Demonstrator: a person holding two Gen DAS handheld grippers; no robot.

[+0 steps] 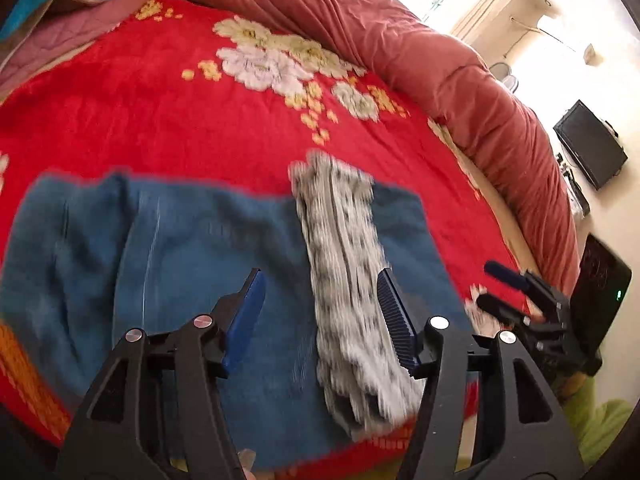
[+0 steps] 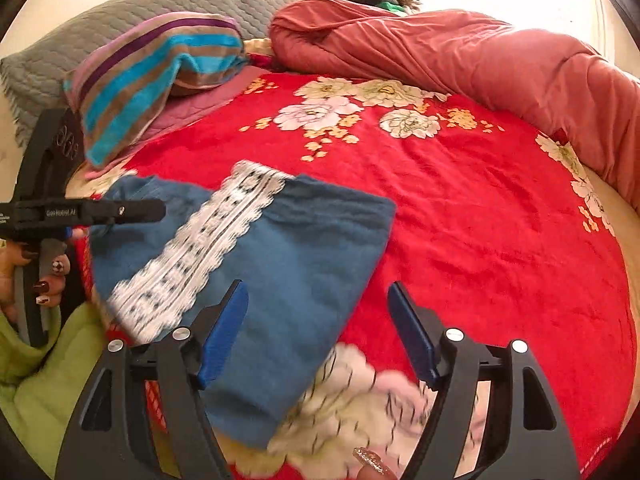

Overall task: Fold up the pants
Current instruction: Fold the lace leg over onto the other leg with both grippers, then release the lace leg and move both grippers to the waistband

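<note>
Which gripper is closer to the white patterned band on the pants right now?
Left. The left gripper straddles the white patterned band; the right gripper sits beside it, over plain blue fabric.

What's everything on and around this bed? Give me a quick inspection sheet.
Surface: red floral blanket covering the bed.
Job's things: blue pants lying folded, a white patterned band across them.
Clutter: striped towel, grey quilted pillow, rolled pink duvet.
Grippers: left claw open over the pants, holding nothing; right claw open over the pants' edge, holding nothing.
Cables: nothing clearly seen.
Surroundings: dark screen beside the bed, bright window behind.
</note>
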